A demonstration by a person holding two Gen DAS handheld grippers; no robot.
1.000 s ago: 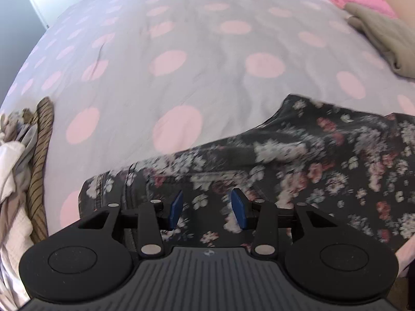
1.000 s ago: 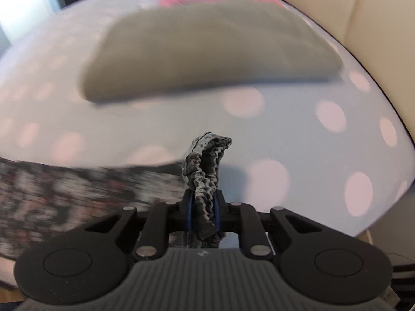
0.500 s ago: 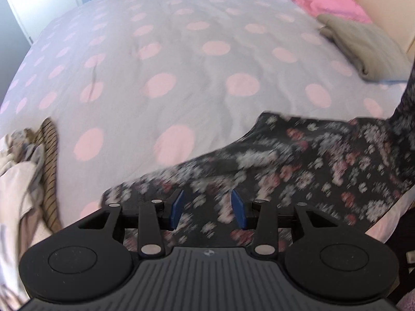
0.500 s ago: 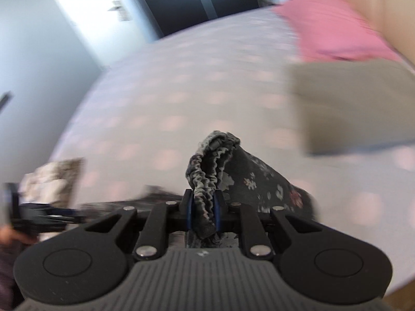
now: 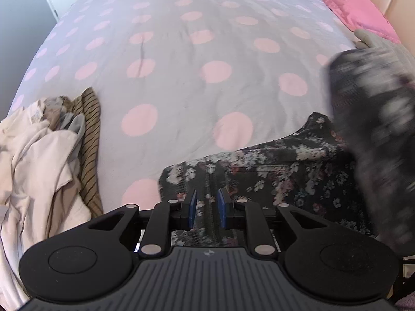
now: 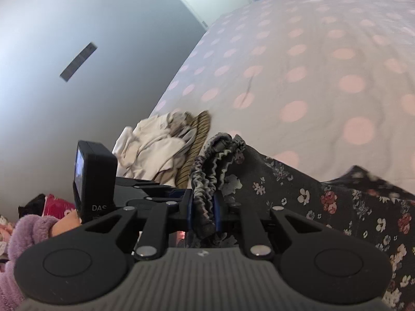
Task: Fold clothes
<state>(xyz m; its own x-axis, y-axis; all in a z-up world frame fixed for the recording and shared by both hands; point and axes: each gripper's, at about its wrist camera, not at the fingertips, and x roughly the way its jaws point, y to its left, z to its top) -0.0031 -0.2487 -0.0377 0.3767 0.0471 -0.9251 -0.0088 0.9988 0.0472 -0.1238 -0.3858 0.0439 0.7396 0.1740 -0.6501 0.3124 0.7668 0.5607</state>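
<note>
A dark floral garment (image 5: 272,165) lies on the polka-dot bed (image 5: 181,64) at the near edge. My left gripper (image 5: 206,208) is open, just above the garment's left end, its blue pads either side of a seam. My right gripper (image 6: 203,211) is shut on the garment's gathered elastic band (image 6: 207,165) and holds it lifted; the cloth trails right (image 6: 350,207). The lifted part shows blurred at the right of the left wrist view (image 5: 376,129).
A heap of cream and striped clothes (image 5: 44,150) lies at the bed's left edge, also in the right wrist view (image 6: 160,147). A pink pillow (image 5: 345,0) and a folded grey-green garment (image 5: 371,39) sit at the far right. The left gripper's camera (image 6: 93,178) and purple sleeve (image 6: 28,233) show.
My right gripper has swung left across the bed, carrying the elastic band over the garment. My left gripper has narrowed a little and stays over the garment's left end.
</note>
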